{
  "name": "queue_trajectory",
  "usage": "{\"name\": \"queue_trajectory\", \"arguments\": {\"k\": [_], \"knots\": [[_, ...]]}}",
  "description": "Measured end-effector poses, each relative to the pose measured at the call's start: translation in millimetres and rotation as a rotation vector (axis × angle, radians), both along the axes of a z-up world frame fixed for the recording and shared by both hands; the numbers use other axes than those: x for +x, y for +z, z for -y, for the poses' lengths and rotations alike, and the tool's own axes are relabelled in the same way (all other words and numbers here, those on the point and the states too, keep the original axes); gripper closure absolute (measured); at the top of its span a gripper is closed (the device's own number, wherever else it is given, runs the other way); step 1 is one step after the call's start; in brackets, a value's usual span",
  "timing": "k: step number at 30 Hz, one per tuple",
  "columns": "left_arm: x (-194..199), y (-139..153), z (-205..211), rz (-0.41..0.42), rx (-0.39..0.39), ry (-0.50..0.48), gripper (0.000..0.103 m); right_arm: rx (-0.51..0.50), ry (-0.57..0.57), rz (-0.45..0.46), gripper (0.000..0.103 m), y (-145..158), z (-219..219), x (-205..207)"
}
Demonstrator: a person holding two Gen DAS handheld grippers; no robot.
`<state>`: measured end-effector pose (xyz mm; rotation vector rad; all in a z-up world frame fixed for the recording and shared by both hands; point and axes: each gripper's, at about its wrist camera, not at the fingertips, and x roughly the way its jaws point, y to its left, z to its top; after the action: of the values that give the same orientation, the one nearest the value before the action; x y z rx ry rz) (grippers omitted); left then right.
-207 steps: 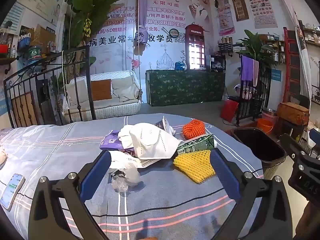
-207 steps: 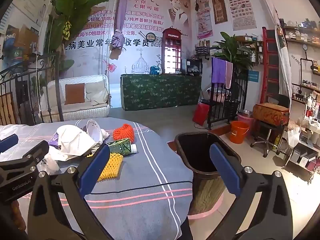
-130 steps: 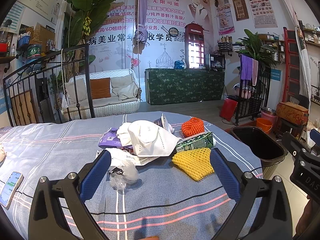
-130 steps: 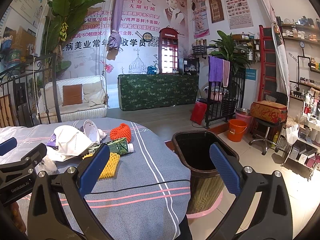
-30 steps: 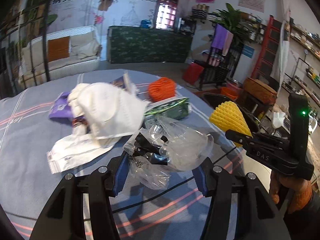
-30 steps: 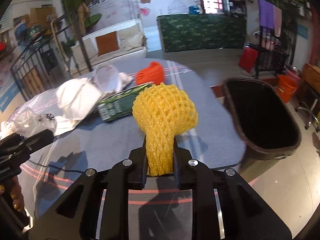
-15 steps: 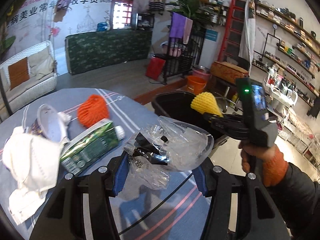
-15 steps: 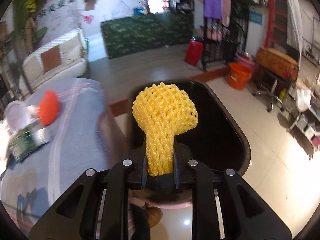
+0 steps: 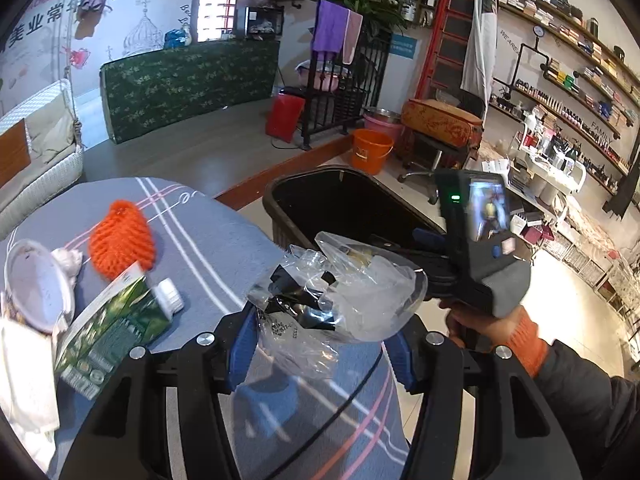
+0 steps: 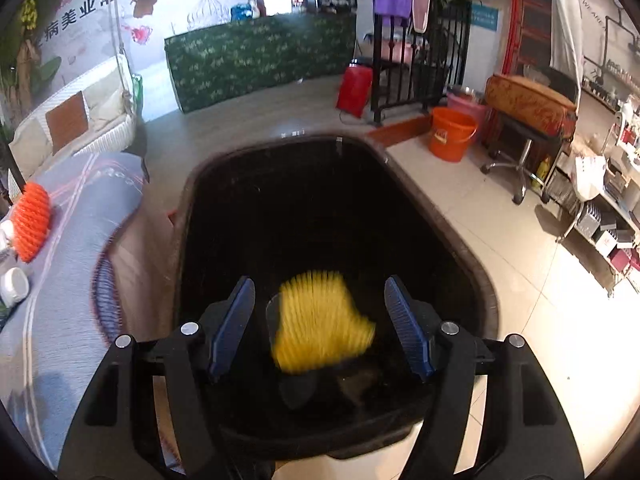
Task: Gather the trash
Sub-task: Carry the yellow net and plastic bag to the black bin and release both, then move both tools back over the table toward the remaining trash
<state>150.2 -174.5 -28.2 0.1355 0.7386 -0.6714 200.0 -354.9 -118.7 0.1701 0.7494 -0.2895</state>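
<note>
Two tools in play here. The left tool (image 9: pixel 320 340) is pinching one crumpled clear plastic bag (image 9: pixel 340 296) with some dark bits inside, held above the edge of the bench (image 9: pixel 224 240) beside the bin. The right tool (image 10: pixel 320 320) has just been opening its jaws and they're spread wide now, with one yellow foam net (image 10: pixel 320 320) between them but not touched by either pad; it's a motion-smeared blur over the one black trash bin (image 10: pixel 336 208), so I can't tell its exact shape. In the left view the right tool is mostly hidden behind the bag, you just see its body and the person's hand (image 9: pixel 480 320) in an orange cuff. On the striped cloth on the bench I count one orange foam net (image 9: pixel 120 240), one green carton (image 9: pixel 108 332) with a white cap, one white round lid (image 9: pixel 36 284), and one white wrapper (image 9: pixel 24 380) that's cut off at the frame edge. The bottom of the bin is too dark to make out.
</note>
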Motion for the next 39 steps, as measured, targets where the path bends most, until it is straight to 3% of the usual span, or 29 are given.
{"name": "queue_trajectory", "arguments": {"k": [10,16,25,27,29,31,36,39], "knots": [[34,-7,45,-0.043,0.033,-0.063,0.048,-0.094,-0.101,0.072,0.028,32,4,-68],[60,-17,77,-0.118,0.048,-0.093,0.048,-0.071,-0.167,0.047,0.027,31,24,-97],[82,-45,116,-0.187,0.162,-0.117,0.046,-0.042,-0.19,0.046,0.027,32,34,-116],[87,-46,120,-0.201,0.172,-0.117,0.04,-0.04,-0.189,0.045,0.027,33,36,-118],[89,-45,121,-0.221,0.156,-0.116,0.022,-0.035,-0.187,0.044,0.027,33,36,-118],[89,-43,120,-0.215,0.137,-0.113,0.015,-0.03,-0.187,0.043,0.027,32,35,-120],[84,-36,114,-0.176,0.151,-0.099,0.013,-0.022,-0.185,0.053,0.025,35,32,-120],[77,-25,92,-0.169,0.094,-0.073,0.01,-0.023,-0.178,0.058,0.019,36,28,-118]]}}
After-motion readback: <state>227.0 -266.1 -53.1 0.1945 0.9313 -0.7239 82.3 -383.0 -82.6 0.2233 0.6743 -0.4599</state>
